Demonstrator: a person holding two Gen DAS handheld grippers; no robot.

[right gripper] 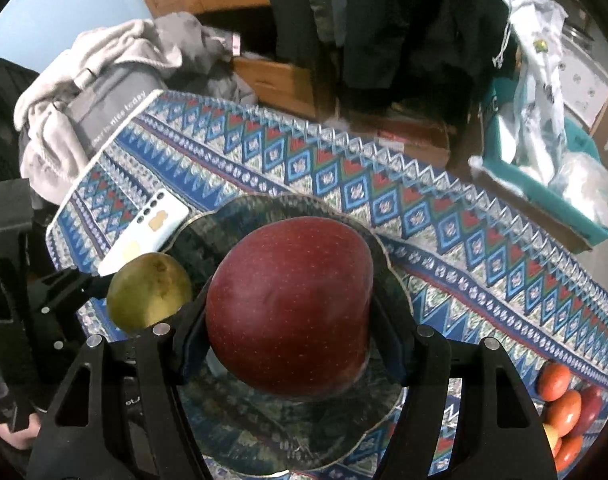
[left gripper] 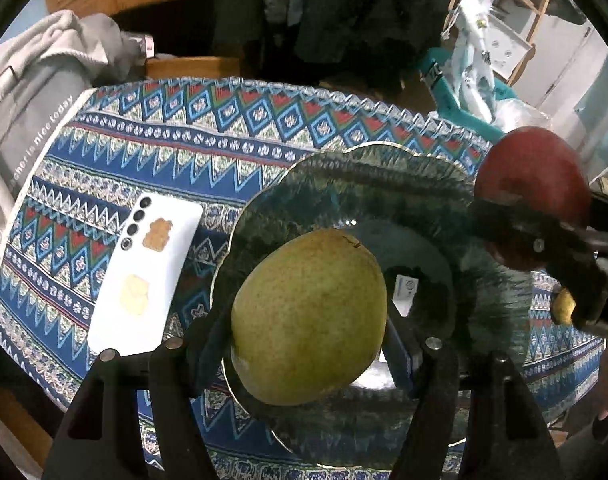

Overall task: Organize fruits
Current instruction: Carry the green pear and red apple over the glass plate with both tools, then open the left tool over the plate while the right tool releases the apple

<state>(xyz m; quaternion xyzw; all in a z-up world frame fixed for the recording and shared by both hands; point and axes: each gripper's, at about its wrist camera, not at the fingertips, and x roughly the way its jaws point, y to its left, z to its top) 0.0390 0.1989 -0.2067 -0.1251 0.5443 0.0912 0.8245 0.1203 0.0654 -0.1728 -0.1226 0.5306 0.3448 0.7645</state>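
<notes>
Left gripper (left gripper: 308,344) clamped on a green pear (left gripper: 308,316), one finger pressing each flank; right gripper (right gripper: 287,340) clamped likewise on a red apple (right gripper: 288,304); both fruits hanging between the fingers, tilted steeply down over the dark glass plate (left gripper: 344,184), neither visibly resting on it yet.

Risks, as judged from here: two round fruits converging on one plate, so a knock between the right fingers and the pear's side likely if both come down together; smooth skins held only at the flanks, so a twist or a bump could roll either fruit free; glass below, so a drop from between the fingers could chip the scalloped rim or send the fruit rolling off onto the patterned cloth (right gripper: 444,240); white phone (left gripper: 147,276) just left of the left fingers, exposed to a rolling pear; small orange fruits (right gripper: 564,408) lying right of the right fingers, near the surface's edge, easily nudged off by a wide swing.
</notes>
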